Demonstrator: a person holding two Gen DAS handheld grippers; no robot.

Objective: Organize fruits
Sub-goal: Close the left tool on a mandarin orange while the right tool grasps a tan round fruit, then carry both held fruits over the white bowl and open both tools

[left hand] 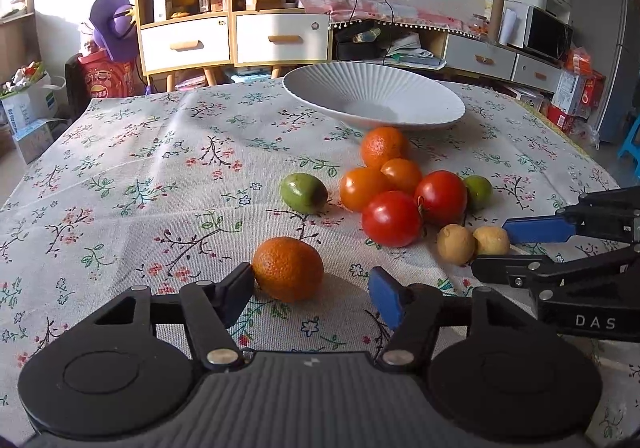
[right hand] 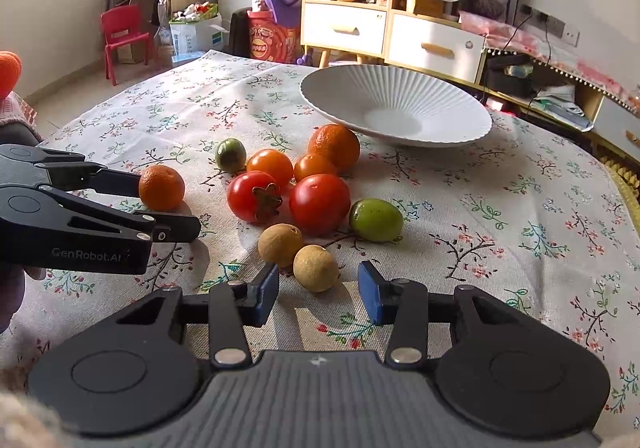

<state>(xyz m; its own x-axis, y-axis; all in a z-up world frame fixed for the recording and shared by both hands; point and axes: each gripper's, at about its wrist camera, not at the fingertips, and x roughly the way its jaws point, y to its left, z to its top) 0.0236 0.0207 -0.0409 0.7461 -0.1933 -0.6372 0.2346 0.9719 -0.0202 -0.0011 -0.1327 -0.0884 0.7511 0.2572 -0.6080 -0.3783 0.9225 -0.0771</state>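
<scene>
Fruits lie on a floral tablecloth in front of a white ribbed bowl (left hand: 374, 98), which also shows in the right wrist view (right hand: 396, 108). My left gripper (left hand: 310, 292) is open around a lone orange mandarin (left hand: 288, 268), its left finger touching it; the mandarin shows in the right wrist view too (right hand: 161, 187). My right gripper (right hand: 318, 294) is open, just short of a small brown longan (right hand: 315, 268); a second longan (right hand: 280, 245) lies beside it. Behind lie two red tomatoes (right hand: 319, 203), several orange fruits (right hand: 334, 147) and two green fruits (right hand: 376, 219).
The bowl is empty at the table's far side. The tablecloth (left hand: 140, 184) reaches the table edges. Shelves and drawers (left hand: 224, 36) stand behind the table. A red child's chair (right hand: 122, 36) stands on the floor at the left.
</scene>
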